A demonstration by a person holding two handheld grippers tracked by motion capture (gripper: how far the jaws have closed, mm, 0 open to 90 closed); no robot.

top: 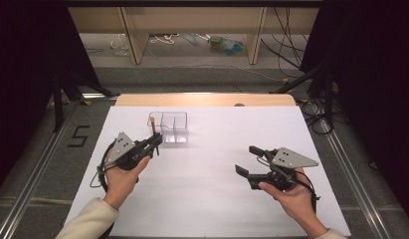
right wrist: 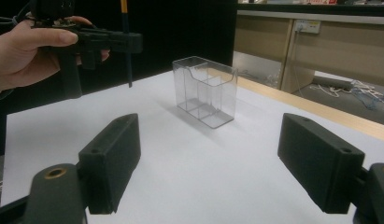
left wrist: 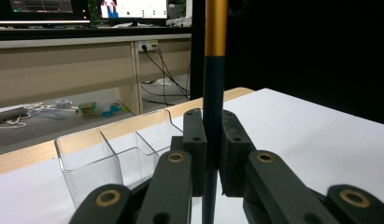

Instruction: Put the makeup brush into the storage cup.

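Dark-shafted pencil (left wrist: 213,93), gold band, upright: clamped in left hand-held gripper (top: 154,142) beside clear divided box (top: 173,127) on white surface (top: 207,199). Right hand-held gripper (top: 248,160): jaws apart, holding nothing.

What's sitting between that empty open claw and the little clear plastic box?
Nothing: in the right gripper view, bare white table runs from the open right gripper to the clear organizer box. The high view shows the same.

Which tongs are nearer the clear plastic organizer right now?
Left. The left tongs, shut on a pencil, hang just beside the clear organizer. The right tongs are open, well off to its right and nearer the person.
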